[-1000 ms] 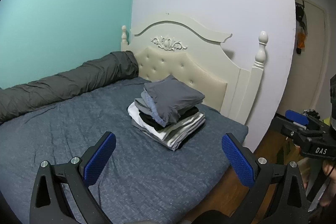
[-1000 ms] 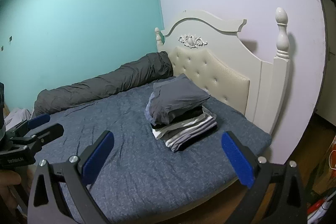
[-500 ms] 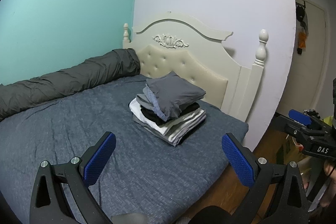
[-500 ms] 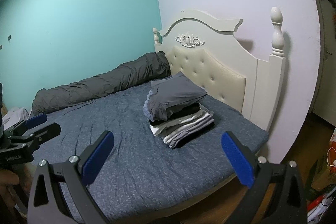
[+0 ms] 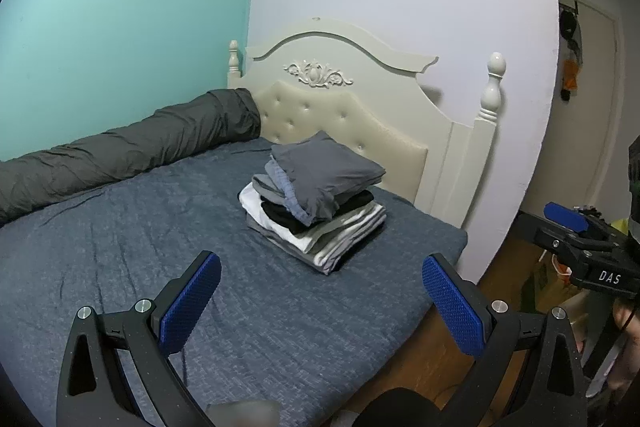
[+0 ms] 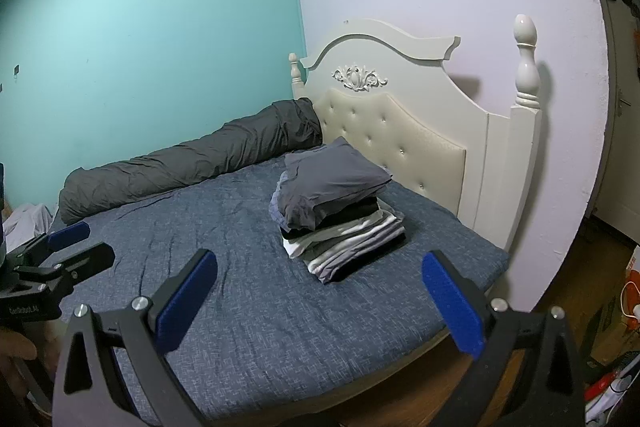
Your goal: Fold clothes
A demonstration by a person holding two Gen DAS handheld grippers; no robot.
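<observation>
- A neat stack of folded clothes (image 5: 316,205), grey garment on top with black, white and striped layers beneath, sits on the blue-grey heathered bedspread (image 5: 120,259) near the head of the bed, just in front of the cream tufted headboard (image 5: 360,107).
- The left gripper (image 5: 320,301), black with blue textured pads, hangs over the bed's near edge with its jaws wide apart and nothing between them, well short of the stack.
- The right gripper (image 6: 320,297) is the same build, held above the bedspread, jaws likewise spread and empty.
- A long dark grey rolled duvet (image 6: 192,167) lies along the teal wall (image 6: 140,27), apart from the stack.
- Brown wooden floor (image 5: 420,355) shows past the bed's corner.
</observation>
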